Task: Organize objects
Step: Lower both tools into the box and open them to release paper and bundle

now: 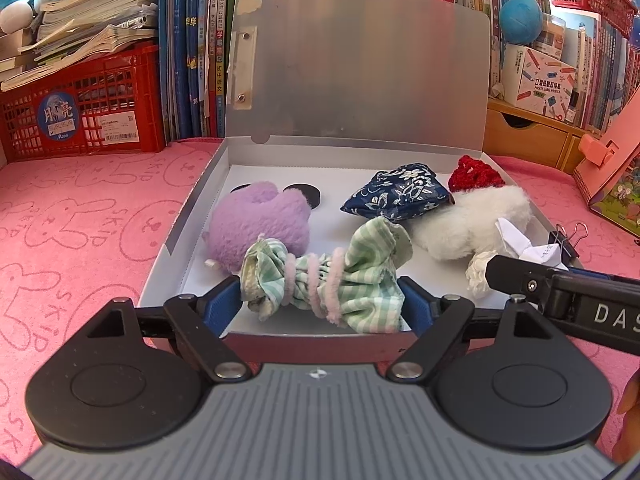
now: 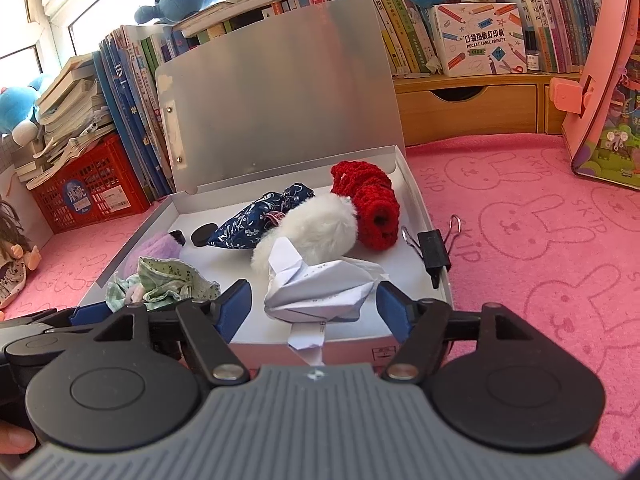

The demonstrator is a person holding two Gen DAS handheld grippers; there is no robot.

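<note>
A shallow white box (image 1: 192, 216) with its silver lid propped upright sits on a pink rabbit-print surface (image 1: 80, 220), bookshelves behind. Inside lie a lilac plush (image 1: 256, 228), a navy floral pouch (image 1: 396, 196), a white fluffy toy (image 1: 472, 224) and a red crocheted piece (image 2: 368, 200); a black binder clip (image 2: 434, 252) rests at the box's right rim.

The left gripper (image 1: 320, 300) hovers at the near edge. Its jaws stand wide on either side of a green gingham cloth bundle (image 1: 332, 276) wound with pink fuzzy wire, which lies on the box floor. The pads sit just beside the bundle's ends; light contact cannot be ruled out, but nothing looks squeezed.

The right gripper (image 2: 314, 304) is beside it, jaws also wide with clear gaps around a folded white paper figure (image 2: 320, 284). The figure rests inside the near right corner, a paper tail hanging over the front wall.

Both items appear delivered. To finish well, draw each gripper straight back and slightly up, keeping the jaws wide so no pad snags cloth or paper, and avoid bumping the neighbouring gripper.
</note>
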